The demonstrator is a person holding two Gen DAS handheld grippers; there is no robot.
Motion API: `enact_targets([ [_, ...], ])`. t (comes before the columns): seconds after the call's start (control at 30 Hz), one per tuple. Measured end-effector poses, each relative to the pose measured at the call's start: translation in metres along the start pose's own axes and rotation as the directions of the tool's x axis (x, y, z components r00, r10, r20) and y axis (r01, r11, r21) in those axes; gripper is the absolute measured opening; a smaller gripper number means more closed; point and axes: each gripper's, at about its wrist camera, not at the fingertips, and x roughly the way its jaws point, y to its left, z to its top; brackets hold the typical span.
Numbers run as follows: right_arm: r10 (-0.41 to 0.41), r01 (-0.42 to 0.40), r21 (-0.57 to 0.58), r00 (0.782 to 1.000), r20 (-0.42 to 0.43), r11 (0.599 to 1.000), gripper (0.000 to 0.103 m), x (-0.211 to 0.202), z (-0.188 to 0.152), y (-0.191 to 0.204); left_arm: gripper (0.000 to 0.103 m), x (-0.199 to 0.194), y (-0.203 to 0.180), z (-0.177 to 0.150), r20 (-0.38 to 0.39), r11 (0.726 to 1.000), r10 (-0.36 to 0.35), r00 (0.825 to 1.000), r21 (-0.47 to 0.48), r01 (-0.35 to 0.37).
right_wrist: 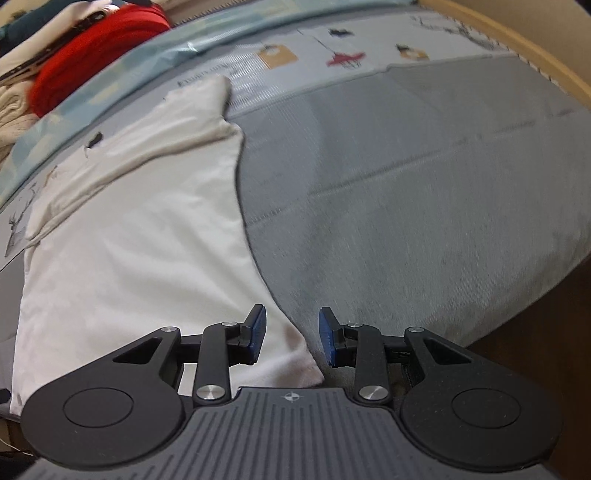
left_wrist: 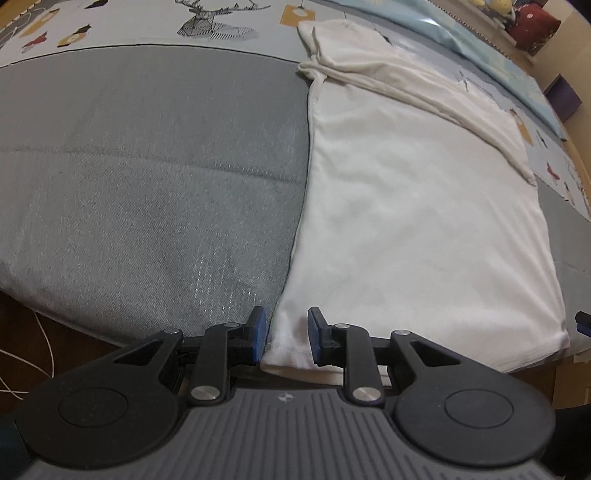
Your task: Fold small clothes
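A white garment [left_wrist: 406, 203] lies flat on the bed, with its sleeves folded in across the far end. My left gripper [left_wrist: 286, 328] points down over the garment's near left corner. Its blue pads [left_wrist: 258, 332] stand apart with the hem corner between them, not pinched. In the right wrist view the same garment [right_wrist: 129, 240] fills the left side. My right gripper [right_wrist: 291, 328] hovers over the near right corner. Its left pad [right_wrist: 256, 332] is above the white cloth and its right pad above the grey cover, with a gap between them.
The grey bed cover [left_wrist: 147, 166] extends on both sides of the garment, with a patterned sheet [left_wrist: 203, 22] beyond. A light blue quilt [left_wrist: 498, 48] and a pile of red clothes [right_wrist: 92, 48] lie at the far side. Wooden bed frame [right_wrist: 535, 48]; white cables [left_wrist: 37, 350] on the floor.
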Motion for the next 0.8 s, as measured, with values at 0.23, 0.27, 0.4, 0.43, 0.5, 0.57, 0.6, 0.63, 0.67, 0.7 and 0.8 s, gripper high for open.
enact_targets([
  [0.23,-0.03,0.03,0.001,0.996,-0.085,1.0,0.04,0.02,-0.005,0.002,0.028,0.016,-0.008,-0.004,-0.041,0.998,0.045,0.998,0.033,-0.044],
  [0.27,-0.042,0.041,-0.012,0.995,-0.095,0.999,0.04,0.022,-0.006,0.003,0.028,0.018,-0.009,-0.005,-0.04,0.998,0.049,0.998,0.04,-0.047],
  [0.4,-0.062,0.057,-0.046,0.99,-0.128,0.997,0.04,0.03,-0.011,0.006,0.026,0.018,-0.011,-0.006,-0.034,0.997,0.049,0.998,0.057,-0.047],
  [0.43,-0.066,0.059,-0.056,0.989,-0.129,0.997,0.04,0.03,-0.011,0.007,0.02,0.017,-0.011,-0.007,-0.029,0.997,0.046,0.999,0.062,-0.044],
  [0.5,-0.071,0.062,-0.071,0.989,-0.13,0.996,0.04,0.031,-0.011,0.01,0.008,0.015,-0.012,-0.008,-0.021,0.997,0.039,0.999,0.073,-0.037],
  [0.57,-0.074,0.064,-0.077,0.988,-0.132,0.995,0.04,0.031,-0.011,0.01,0.007,0.01,-0.014,-0.009,-0.003,0.996,0.035,0.999,0.081,-0.035],
  [0.6,-0.072,0.062,-0.078,0.989,-0.133,0.995,0.041,0.031,-0.011,0.01,0.007,0.006,-0.014,-0.009,0.008,0.996,0.03,1.0,0.081,-0.03],
  [0.63,-0.069,0.059,-0.08,0.989,-0.134,0.995,0.041,0.03,-0.011,0.01,0.007,0.003,-0.014,-0.009,0.016,0.996,0.023,1.0,0.08,-0.024],
  [0.67,-0.065,0.054,-0.082,0.989,-0.136,0.995,0.04,0.03,-0.011,0.01,0.007,0.001,-0.014,-0.009,0.019,0.997,0.018,1.0,0.078,-0.02],
  [0.7,-0.064,0.053,-0.084,0.989,-0.136,0.995,0.039,0.03,-0.011,0.01,0.008,0.001,-0.013,-0.009,0.016,0.997,0.014,1.0,0.071,-0.015],
  [0.8,-0.064,0.054,-0.081,0.989,-0.135,0.995,0.037,0.028,-0.011,0.008,0.016,0.005,-0.007,-0.007,-0.012,0.999,0.022,1.0,0.036,-0.022],
])
